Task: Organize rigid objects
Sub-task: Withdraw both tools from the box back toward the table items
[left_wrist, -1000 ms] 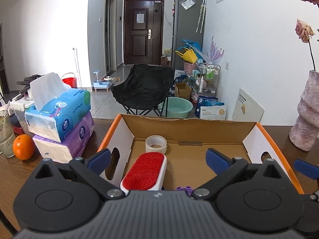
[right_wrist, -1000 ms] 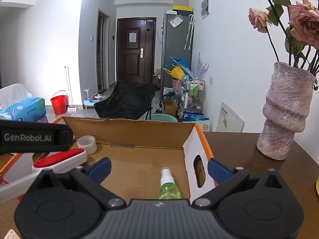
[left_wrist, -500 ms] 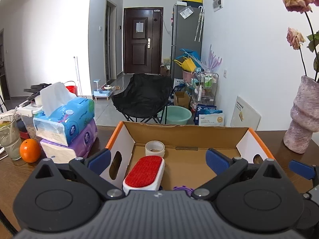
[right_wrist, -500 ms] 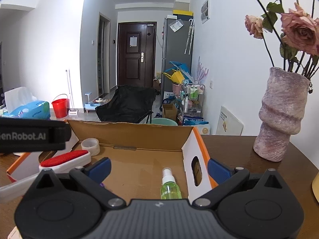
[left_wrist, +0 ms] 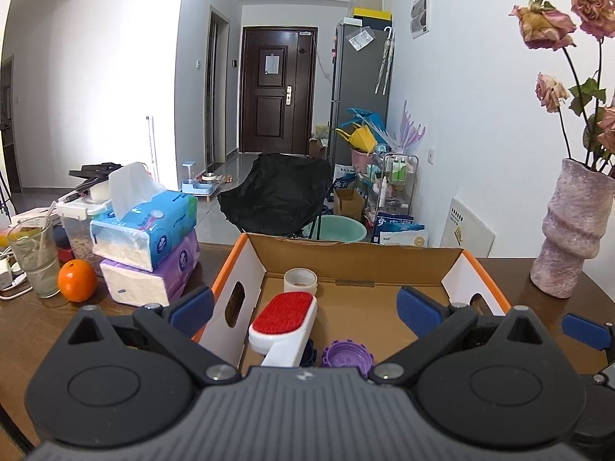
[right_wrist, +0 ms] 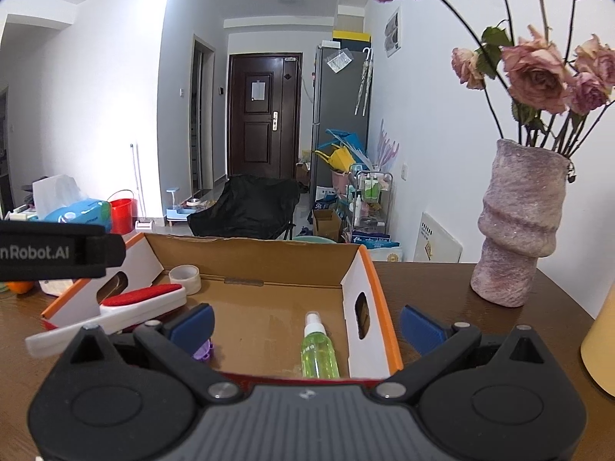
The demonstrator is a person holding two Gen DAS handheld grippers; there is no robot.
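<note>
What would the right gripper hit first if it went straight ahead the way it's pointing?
Probably the green spray bottle lying in the cardboard box, right between the open right gripper fingers; depth is unclear.

A box point(left_wrist: 348, 259) sits in the middle of the tabletop point(left_wrist: 27, 330). Inside it, a roll of tape point(left_wrist: 300, 280) lies at the far left corner, a brush point(left_wrist: 283, 320) along the left wall, a cap point(left_wrist: 347, 353) near the front, and a spray bottle point(right_wrist: 318, 347) by the right wall. Two stacked tissue packs point(left_wrist: 148, 247) and an orange point(left_wrist: 77, 280) lie left of the box; a vase point(left_wrist: 572, 230) stands to its right.
</note>
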